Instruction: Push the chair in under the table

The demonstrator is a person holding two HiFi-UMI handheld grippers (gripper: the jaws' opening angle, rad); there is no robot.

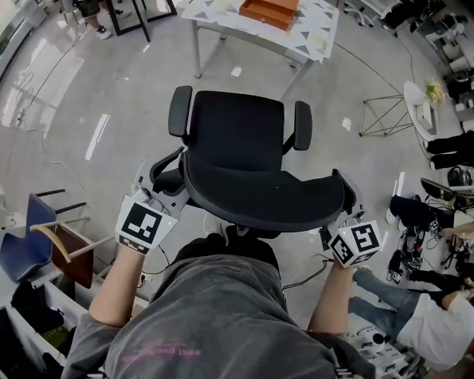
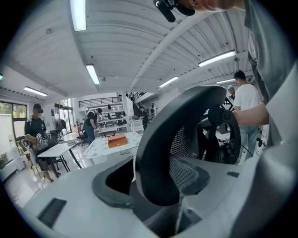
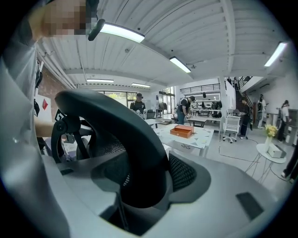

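The chair (image 1: pixel 237 137) is a black office chair and it stands on the grey floor (image 1: pixel 111 89), apart from the worktop (image 1: pixel 315 37), not under it. Its seat points toward the worktop and its backrest (image 1: pixel 263 201) is on the side of the person.

The left claw (image 1: pixel 164 189) is clenched on the left end of the backrest's top rim, and the right claw (image 1: pixel 342 215) is clenched on the right end. The head view shows only the marker cubes and where the claws meet the rim. The left gripper view shows the grip itself: the left claw (image 2: pixel 158 197) has the black frame and the mesh of the backrest between its grey jaws. The right gripper view shows the same for the right claw (image 3: pixel 139 195), from the other end of the rim.

From above, the two armrests (image 1: pixel 180 111) stand up at both sides of the seat; the gripper views do not show them clearly.

An orange box (image 1: pixel 270 11) lies on the worktop, and both gripper views show it also, behind the backrest (image 2: pixel 117 140). Between the chair and the worktop there is only bare floor. At the left is a blue chair (image 1: pixel 22 240), and at the right a wire stand (image 1: pixel 381 115). Some people (image 3: pixel 138 104) stand far behind the worktop.
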